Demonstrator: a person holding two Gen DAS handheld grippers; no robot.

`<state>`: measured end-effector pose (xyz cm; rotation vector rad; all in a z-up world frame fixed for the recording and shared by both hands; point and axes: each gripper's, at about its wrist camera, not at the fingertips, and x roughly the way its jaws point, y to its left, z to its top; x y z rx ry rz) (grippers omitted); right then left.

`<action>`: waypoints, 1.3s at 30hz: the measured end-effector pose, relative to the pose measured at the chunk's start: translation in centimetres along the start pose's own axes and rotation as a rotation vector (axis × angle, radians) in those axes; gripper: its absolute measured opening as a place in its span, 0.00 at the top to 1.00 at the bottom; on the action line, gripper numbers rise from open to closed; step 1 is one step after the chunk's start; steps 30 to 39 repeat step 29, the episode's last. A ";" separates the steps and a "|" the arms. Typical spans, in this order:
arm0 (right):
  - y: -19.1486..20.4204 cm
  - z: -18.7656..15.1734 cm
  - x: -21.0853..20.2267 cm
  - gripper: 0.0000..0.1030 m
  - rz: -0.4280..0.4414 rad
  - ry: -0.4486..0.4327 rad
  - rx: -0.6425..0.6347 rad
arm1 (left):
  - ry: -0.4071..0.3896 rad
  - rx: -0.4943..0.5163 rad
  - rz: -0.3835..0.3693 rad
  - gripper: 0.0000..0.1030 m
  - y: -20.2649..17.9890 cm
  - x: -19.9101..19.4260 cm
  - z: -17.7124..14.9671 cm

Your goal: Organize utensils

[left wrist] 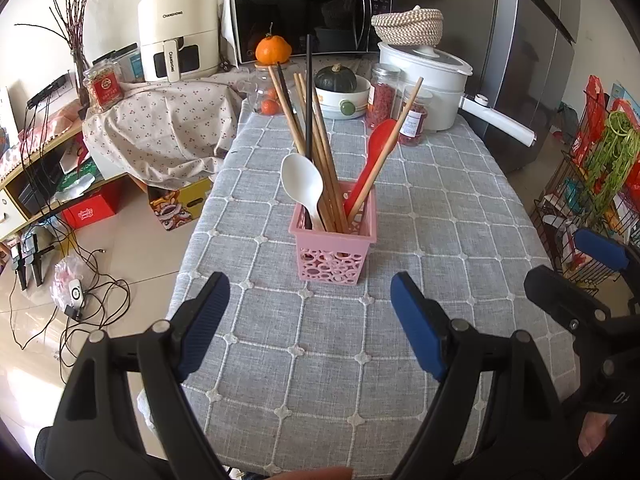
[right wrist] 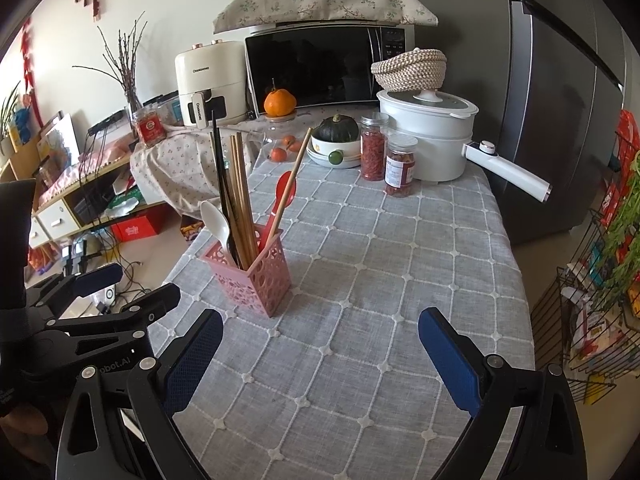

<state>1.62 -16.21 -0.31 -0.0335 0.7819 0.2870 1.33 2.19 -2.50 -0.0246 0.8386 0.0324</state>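
Both sets of jaws stand wide apart and hold nothing. The left gripper [left wrist: 310, 312] hovers low over the grey checked tablecloth [left wrist: 440, 216], and the pink basket [left wrist: 334, 250] stands just ahead of it, centred between its fingers but beyond their tips. The right gripper [right wrist: 320, 344] hangs beside the left; from it the basket [right wrist: 256, 276] lies ahead and to the left. Upright in the basket are a white spoon [left wrist: 302, 184], a red spoon [left wrist: 374, 156] and wooden chopsticks [left wrist: 320, 148] with a black one among them. Farther back stand jars [left wrist: 382, 94], a white pot [left wrist: 424, 76] and a microwave [left wrist: 308, 16].
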 end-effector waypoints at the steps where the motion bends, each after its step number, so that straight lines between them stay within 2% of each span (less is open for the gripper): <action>1: 0.0 0.0 0.0 0.04 0.000 0.001 -0.001 | 0.001 0.002 0.000 0.20 0.0 0.0 0.0; 39: -0.2 -0.1 0.2 0.04 -0.007 -0.001 -0.005 | 0.002 0.028 -0.009 0.19 -0.7 -0.1 0.1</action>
